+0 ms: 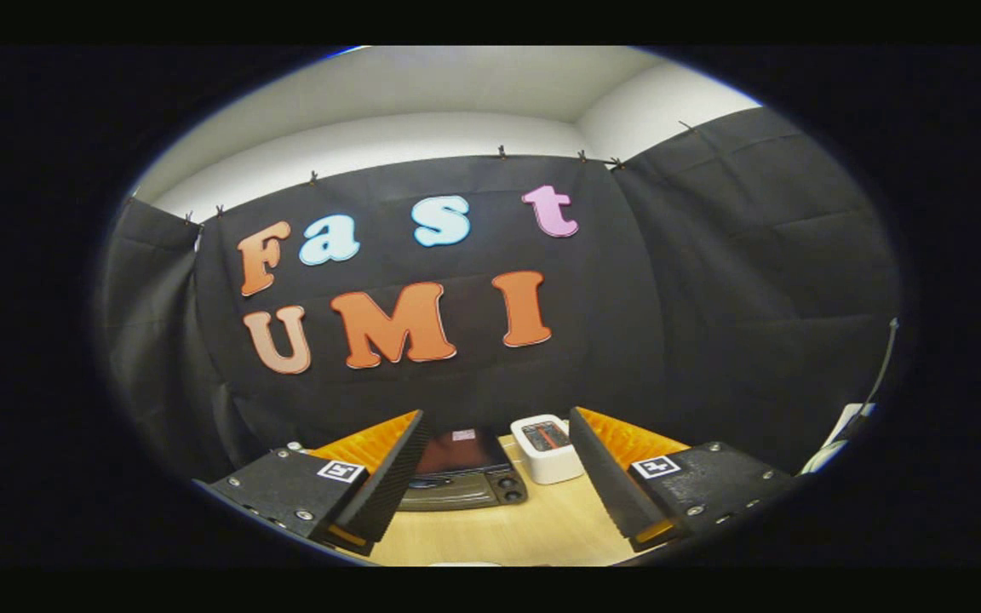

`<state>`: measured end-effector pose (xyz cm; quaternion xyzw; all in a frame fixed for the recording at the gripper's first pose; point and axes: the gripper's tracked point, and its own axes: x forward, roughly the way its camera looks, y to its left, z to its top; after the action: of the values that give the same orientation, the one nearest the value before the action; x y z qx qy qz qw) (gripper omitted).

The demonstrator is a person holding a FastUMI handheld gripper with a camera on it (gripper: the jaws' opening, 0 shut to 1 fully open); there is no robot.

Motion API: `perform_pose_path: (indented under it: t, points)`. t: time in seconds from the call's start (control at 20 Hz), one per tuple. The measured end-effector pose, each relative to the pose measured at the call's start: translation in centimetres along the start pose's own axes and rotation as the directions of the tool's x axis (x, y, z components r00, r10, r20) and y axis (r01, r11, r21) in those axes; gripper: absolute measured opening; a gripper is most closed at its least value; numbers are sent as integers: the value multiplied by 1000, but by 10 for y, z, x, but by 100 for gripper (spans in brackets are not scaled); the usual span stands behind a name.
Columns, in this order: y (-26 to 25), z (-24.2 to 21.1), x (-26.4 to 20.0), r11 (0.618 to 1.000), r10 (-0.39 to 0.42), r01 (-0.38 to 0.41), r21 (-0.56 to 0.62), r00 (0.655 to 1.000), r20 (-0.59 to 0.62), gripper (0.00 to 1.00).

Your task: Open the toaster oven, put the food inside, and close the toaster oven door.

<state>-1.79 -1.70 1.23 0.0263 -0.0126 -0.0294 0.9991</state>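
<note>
My gripper (495, 426) is open, its two fingers spread wide with nothing between them. Beyond the left finger (388, 477) a dark toaster oven (465, 472) stands on the wooden table (533, 532), seen from above, with knobs at its right end. Its door looks closed, though the left finger hides part of it. A small white box-shaped container (548, 447) with something red and dark on its top sits just right of the oven, between the fingertips and beyond them.
The booth's black cloth wall rises right behind the table. A white object (831, 438) and a thin cable (882, 366) show far to the right, past the right finger. A pale rim (463, 564) peeks up at the near table edge.
</note>
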Motion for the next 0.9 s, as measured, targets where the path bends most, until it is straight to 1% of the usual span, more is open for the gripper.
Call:
perform_pose_path:
  t: [0.2,0.4,0.65,0.9]
  points:
    - [4,3,-1,997,-4,6,-73,1000,21,98]
    - [15,-4,3,997,27,-27,-75,1000,5,98]
    - [20,-10,10,994,28,-28,-102,1000,1,98]
    - [52,-37,24,991,70,-73,-114,997,-38,98]
